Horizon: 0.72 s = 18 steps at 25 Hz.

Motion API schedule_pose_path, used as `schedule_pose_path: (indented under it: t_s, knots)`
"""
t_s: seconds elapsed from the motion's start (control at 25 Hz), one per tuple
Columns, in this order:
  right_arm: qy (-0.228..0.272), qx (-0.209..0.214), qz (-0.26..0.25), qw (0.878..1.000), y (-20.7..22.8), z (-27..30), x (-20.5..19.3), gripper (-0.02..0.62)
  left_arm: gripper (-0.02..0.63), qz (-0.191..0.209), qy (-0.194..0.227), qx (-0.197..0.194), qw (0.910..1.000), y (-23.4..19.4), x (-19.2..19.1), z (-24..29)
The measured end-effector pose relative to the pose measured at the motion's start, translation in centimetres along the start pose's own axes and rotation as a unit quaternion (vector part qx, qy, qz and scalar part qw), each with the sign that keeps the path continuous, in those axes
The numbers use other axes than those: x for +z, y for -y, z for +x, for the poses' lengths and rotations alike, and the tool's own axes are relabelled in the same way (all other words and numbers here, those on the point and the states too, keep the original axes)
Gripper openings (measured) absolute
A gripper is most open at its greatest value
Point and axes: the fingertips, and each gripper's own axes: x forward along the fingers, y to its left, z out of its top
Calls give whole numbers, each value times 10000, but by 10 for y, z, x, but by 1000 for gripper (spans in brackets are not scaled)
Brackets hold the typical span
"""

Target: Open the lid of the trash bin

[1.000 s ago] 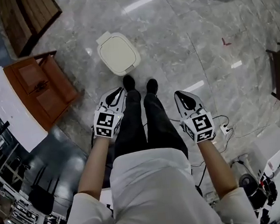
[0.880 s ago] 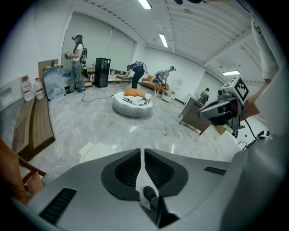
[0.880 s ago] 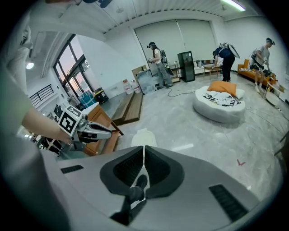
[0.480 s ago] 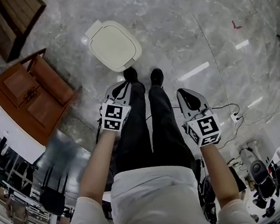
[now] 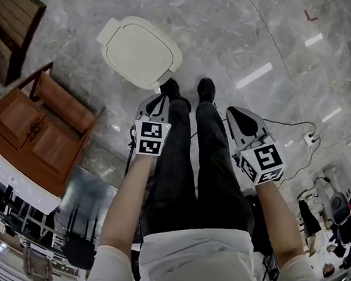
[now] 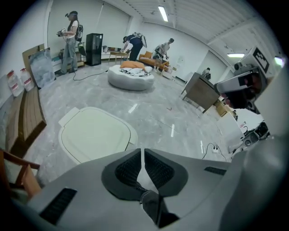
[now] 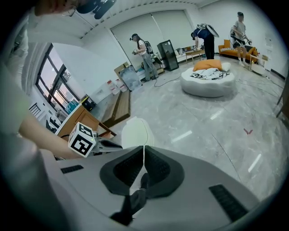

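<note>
Head view, compared with the frames half a second and one second before: the trash bin [image 5: 140, 50] now fills more of the picture and has shifted toward the upper left, and the person's shoes [image 5: 171, 88], formerly clear of it, have come up to its near edge, the left shoe overlapping the rim in this view. Both grippers have moved forward with the body. The bin stands on the grey marble floor [image 5: 245, 31], directly ahead of the feet and slightly to the person's left. Its lid [image 6: 95, 135] is down and flat: a cream-white rounded square with a thin seam running just inside its edge and a small rectangular tab [image 5: 108, 31] at the far corner. The left gripper [image 5: 158, 100] is held just short of the bin's near edge, above the left leg, not touching it; the left gripper view shows its jaws pressed together to a narrow slit with nothing between them, the lid lying beyond the tips. The right gripper [image 5: 233, 112] is further from the bin, beside the right leg, its jaws likewise drawn together and empty. A brown wooden cabinet [image 5: 30, 135] stands to the left of the bin, and a cable [image 5: 292, 133] trails over the floor at the right
</note>
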Motion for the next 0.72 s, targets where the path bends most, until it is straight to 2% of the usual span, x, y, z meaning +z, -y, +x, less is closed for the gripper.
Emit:
schedule_pose_path:
  t_s: [0.4, 0.56, 0.72]
  knots:
    - [-35, -11, 434, 9991, 14, 35, -29, 31, 28, 32, -337, 173, 9993, -21, -19, 57]
    - [-60, -65, 525, 9986, 25, 37, -35, 31, 28, 113, -746, 505, 9959, -29, -29, 72]
    - [-50, -165, 642, 9978, 40, 36, -38, 31, 28, 122, -939, 654, 9934, -31, -37, 85]
